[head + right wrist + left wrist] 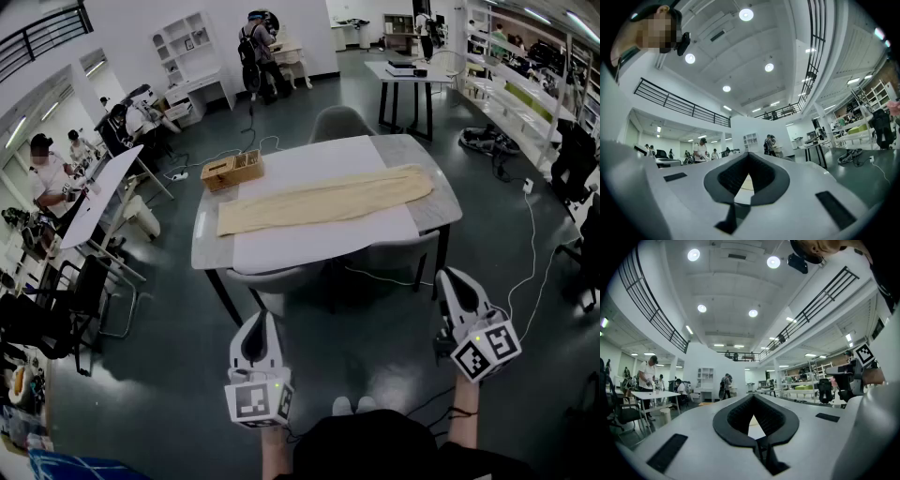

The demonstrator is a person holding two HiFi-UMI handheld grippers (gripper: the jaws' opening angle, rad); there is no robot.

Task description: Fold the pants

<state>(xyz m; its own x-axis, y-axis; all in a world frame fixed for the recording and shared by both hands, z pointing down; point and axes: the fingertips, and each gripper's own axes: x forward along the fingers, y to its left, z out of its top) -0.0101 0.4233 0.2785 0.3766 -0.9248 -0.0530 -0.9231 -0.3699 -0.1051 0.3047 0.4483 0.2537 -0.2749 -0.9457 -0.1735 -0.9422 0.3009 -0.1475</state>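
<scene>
Pants [323, 201]: cream, laid out flat and full length along the table [441, 202]. They run from its left end to its right end, on the white middle panel. No fold in them yet. The wider end lies toward the table's right end (waist or hem, cannot tell).

Wooden box [232, 172]: on the table's far left corner, just beyond the pants' left end and apart from them.

Grey chair [339, 122]: at the table's far side, pushed in. Two more chairs [272, 281] sit tucked under its near side.

Left gripper [261, 321]: held in the air on the near side of the table, well short of its edge, pointing toward it. Its own view shows the jaw tips meeting, with only the small triangular gap below them. Nothing is between them and nothing is gripped.

Right gripper [448, 277]: also on the near side of the table, off its near right corner and clear of it. Jaws fully closed tip to tip in its own view, and empty.

Neither gripper touches the table or the pants. Other people work at other benches, well away from the table.
</scene>
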